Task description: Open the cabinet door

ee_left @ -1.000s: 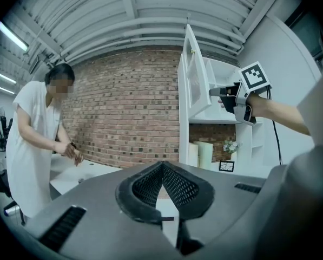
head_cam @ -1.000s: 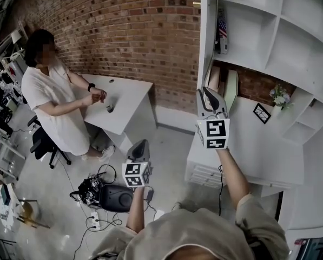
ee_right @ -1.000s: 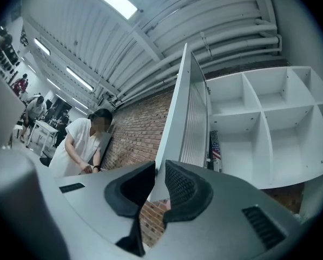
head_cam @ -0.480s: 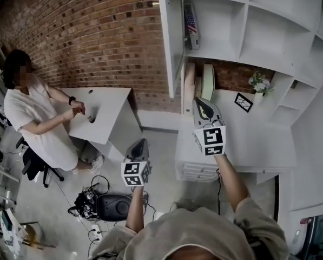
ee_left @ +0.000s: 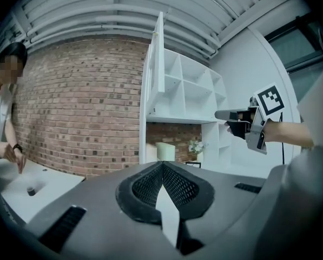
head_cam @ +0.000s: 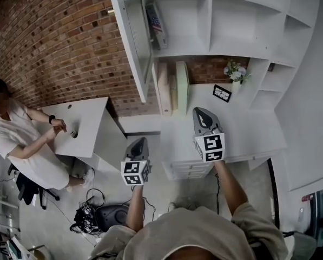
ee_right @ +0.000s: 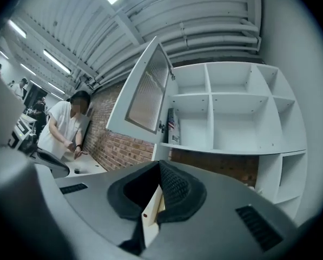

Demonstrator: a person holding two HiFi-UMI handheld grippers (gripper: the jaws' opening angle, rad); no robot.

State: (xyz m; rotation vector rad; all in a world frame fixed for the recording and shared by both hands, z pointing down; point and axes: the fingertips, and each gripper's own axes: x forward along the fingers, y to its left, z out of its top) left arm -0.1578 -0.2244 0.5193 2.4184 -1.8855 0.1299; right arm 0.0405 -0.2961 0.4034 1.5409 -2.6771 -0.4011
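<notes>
2 grippers mid-air, left gripper (head_cam: 140,141) and right gripper (head_cam: 199,111), jaws closed, nothing between; cabinet door (head_cam: 131,37) wide open at left edge of shelves (head_cam: 210,53), top cut off by frame, well apart from both; bare floor (head_cam: 164,191) beneath

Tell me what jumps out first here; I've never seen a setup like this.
The tall white shelf unit against the brick wall draws the eye, its cabinet door swung wide open at upper left. In the foreground, the left gripper and right gripper each carry a checkered marker cube and hold nothing. Off to the left, a person in white works at a white table.
</notes>
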